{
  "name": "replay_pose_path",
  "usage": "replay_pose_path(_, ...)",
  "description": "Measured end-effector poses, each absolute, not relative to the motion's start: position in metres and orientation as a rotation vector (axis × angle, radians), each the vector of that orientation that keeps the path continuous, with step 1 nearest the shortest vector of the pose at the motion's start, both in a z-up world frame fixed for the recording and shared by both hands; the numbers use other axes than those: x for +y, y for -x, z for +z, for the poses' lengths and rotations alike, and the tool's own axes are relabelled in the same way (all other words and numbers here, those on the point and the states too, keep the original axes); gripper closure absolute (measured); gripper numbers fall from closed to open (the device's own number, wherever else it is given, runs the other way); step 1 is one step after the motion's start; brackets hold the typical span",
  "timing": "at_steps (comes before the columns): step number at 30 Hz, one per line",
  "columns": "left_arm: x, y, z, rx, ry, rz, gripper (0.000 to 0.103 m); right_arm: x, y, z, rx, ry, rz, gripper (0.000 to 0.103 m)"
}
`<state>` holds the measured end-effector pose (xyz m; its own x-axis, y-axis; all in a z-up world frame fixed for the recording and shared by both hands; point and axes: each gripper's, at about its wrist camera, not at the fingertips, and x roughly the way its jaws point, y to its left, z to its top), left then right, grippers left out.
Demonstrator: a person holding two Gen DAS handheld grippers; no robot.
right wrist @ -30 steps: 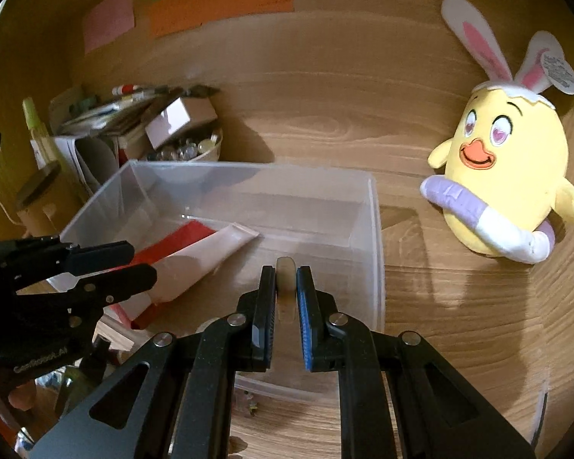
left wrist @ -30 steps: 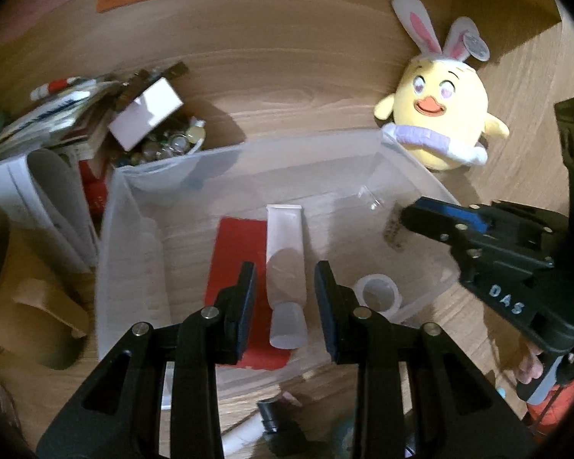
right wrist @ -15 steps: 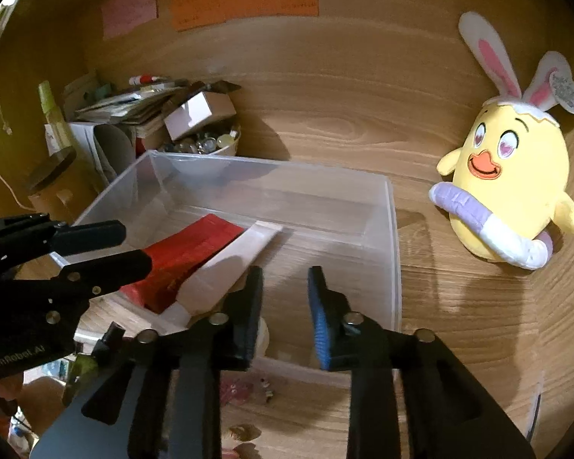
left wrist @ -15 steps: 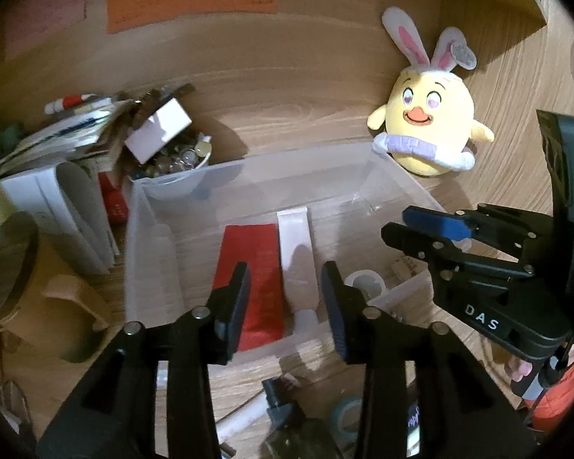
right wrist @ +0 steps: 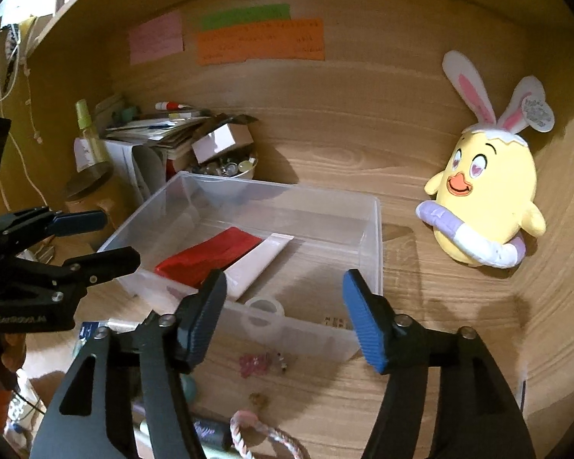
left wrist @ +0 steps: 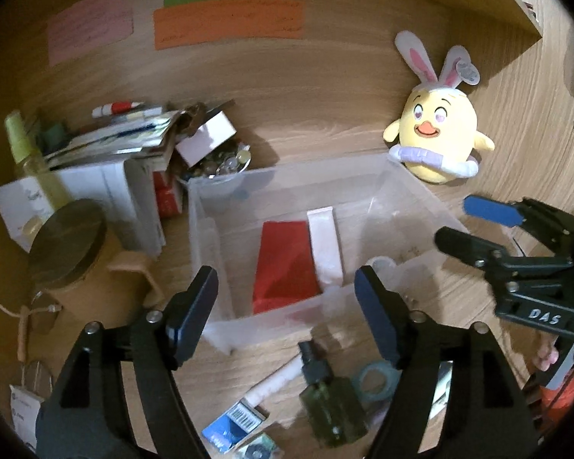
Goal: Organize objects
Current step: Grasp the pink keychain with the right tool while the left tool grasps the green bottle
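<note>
You're between picks, I'd say: both tongs are clear of the bin [right wrist: 375, 237], w/ more clutter waiting on the surface [left wrist: 218, 367] in front of it. Pick one item per hand and commit. For the left tongs [left wrist: 287, 306], the dark green bottle [left wrist: 327, 401] lies just below the bin's near wall; come down across its body, not the cap, since it looks likely to roll. The teal tape ring [left wrist: 377, 380] sits right beside it, so keep the pads off that. For the right tongs [right wrist: 285, 317], the small pink bits [right wrist: 254, 363] near the bin wall look fiddly; the braided cord [right wrist: 264, 438] closer in may be easier. Don't let the two tongs cross over the bin.

Left tongs: jaws have just been opening, now wide, nothing between them, touching nothing. Right tongs: same, just spread apart, empty.

In the bin already: red packet [right wrist: 210, 256], white tube [right wrist: 260, 264] beside it, clear ring [right wrist: 264, 306] by the near wall.
</note>
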<state>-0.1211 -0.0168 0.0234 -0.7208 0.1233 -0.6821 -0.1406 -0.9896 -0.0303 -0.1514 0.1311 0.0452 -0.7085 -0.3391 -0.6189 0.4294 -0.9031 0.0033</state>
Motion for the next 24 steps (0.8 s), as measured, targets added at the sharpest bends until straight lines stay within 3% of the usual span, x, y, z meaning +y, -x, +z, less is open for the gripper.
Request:
replay_pose_path(15, -0.046, 0.093, -0.022, 0.053, 1.267, 2.735, 0.028, 0.138, 0.138, 0.010, 0.233, -1.038, -2.534, 0.036)
replay_pose_path(24, -0.046, 0.097, -0.053, 0.188, 1.364, 2.726, 0.028, 0.125, 0.148, -0.031, 0.321, -1.175, -2.481, 0.036)
